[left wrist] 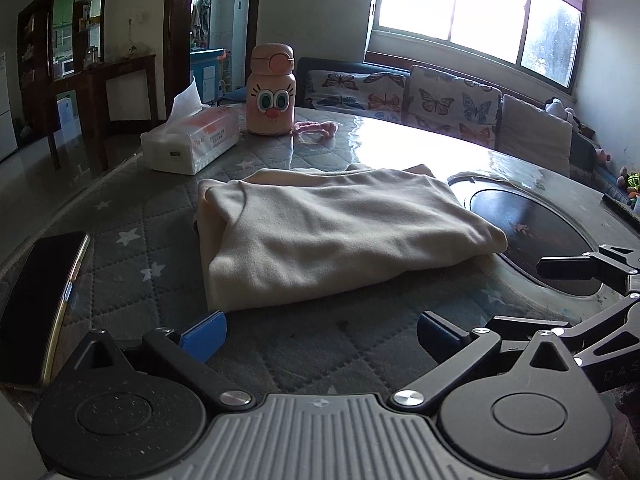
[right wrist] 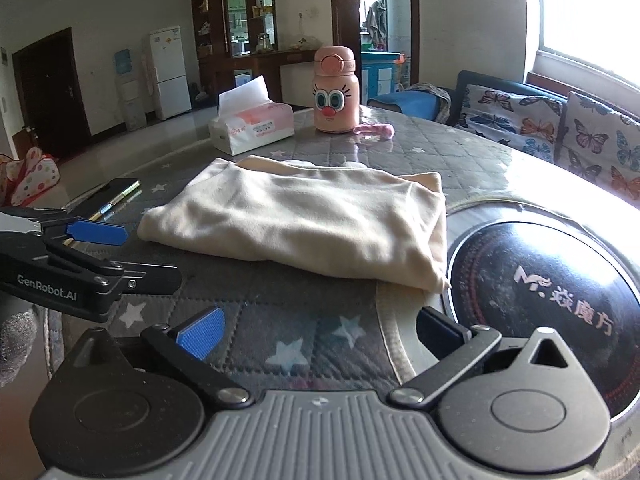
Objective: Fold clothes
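1. The cream garment [left wrist: 332, 236] lies folded on the quilted table [left wrist: 132, 264], on my side of the pink bottle [left wrist: 272, 92].
2. My left gripper [left wrist: 320, 340] and right gripper [right wrist: 320, 338] are both spread wide, holding nothing, just short of the garment's near edge.
3. I judge the fold nearly done; a further fold means pinching that near edge.

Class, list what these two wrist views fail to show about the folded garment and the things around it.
- Folded cream garment: both views; its own top layer hides the layers underneath.
- Phone: left wrist view; the frame edge cuts it off.
- Tissue pack: right wrist view; print too small to read.
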